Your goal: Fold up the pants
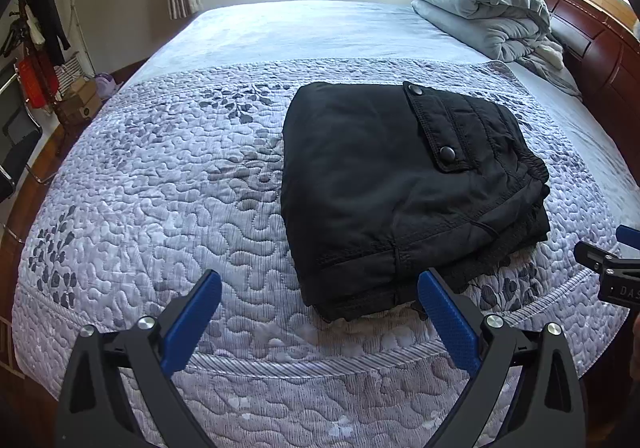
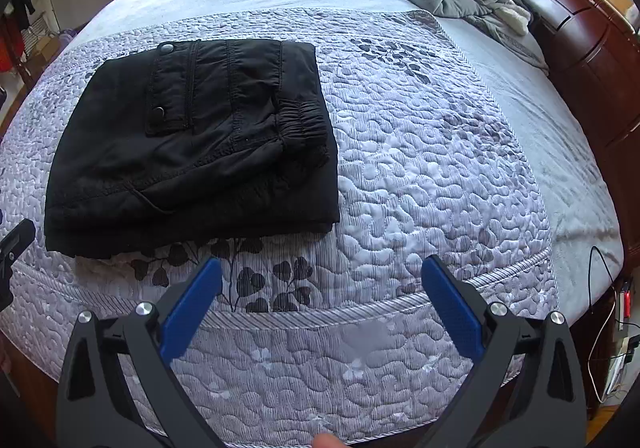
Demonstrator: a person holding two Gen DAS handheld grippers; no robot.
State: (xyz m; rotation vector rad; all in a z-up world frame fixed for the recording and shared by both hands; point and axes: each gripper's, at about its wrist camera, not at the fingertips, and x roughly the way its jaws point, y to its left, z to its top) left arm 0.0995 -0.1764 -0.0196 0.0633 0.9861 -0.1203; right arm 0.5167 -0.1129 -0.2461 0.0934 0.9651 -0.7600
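Pants (image 1: 400, 184) lie folded on quilt (image 1: 160, 188), bedding (image 1: 480, 4) well apart.

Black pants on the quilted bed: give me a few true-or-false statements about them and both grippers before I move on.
1. The black pants lie folded into a compact stack on the grey quilted bedspread. True.
2. The left gripper is shut on the pants. False: its blue fingers stand apart, holding nothing.
3. The right gripper is open, over bare quilt. True.
4. A flap pocket with two snap buttons faces up. True.
5. The folded grey comforter sits on top of the pants. False: it lies apart, near the wooden headboard.
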